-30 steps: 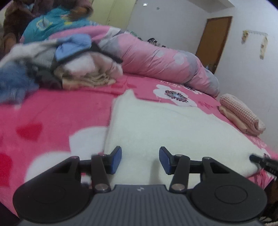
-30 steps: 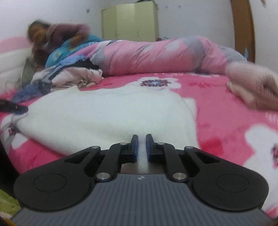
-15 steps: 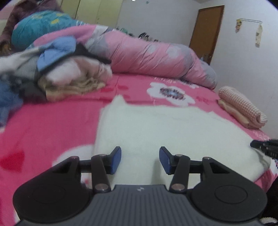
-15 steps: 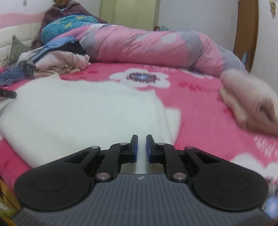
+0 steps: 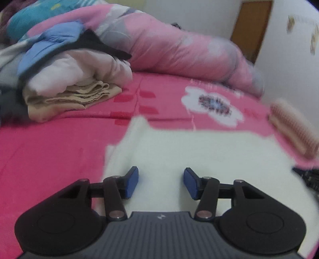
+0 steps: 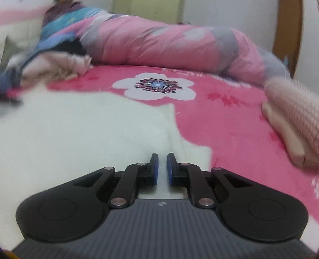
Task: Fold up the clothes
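A white fleecy garment [image 5: 199, 155] lies spread flat on the pink flowered bedspread [image 5: 49, 149]. My left gripper [image 5: 161, 182] hovers open over the garment's near left part, with nothing between its blue pads. In the right wrist view the same garment [image 6: 79, 129] fills the left and middle. My right gripper [image 6: 162, 169] is closed to a narrow gap at its near right part. White cloth shows between the pads, and a crease runs up from them. The right gripper's dark tip [image 5: 307, 175] shows at the left wrist view's right edge.
A pile of unfolded clothes [image 5: 69, 75] sits at the back left. A rolled pink duvet [image 5: 179, 51] lies across the far side. A folded pink knit [image 6: 295, 119] rests on the right. A person in teal [image 6: 65, 18] sits behind the pile. A brown door [image 5: 251, 27] stands beyond.
Both grippers have moved forward over the bed, so the flower print and the clothes pile look nearer. The jaws kept their widths. The white garment's right part now shows a crease.
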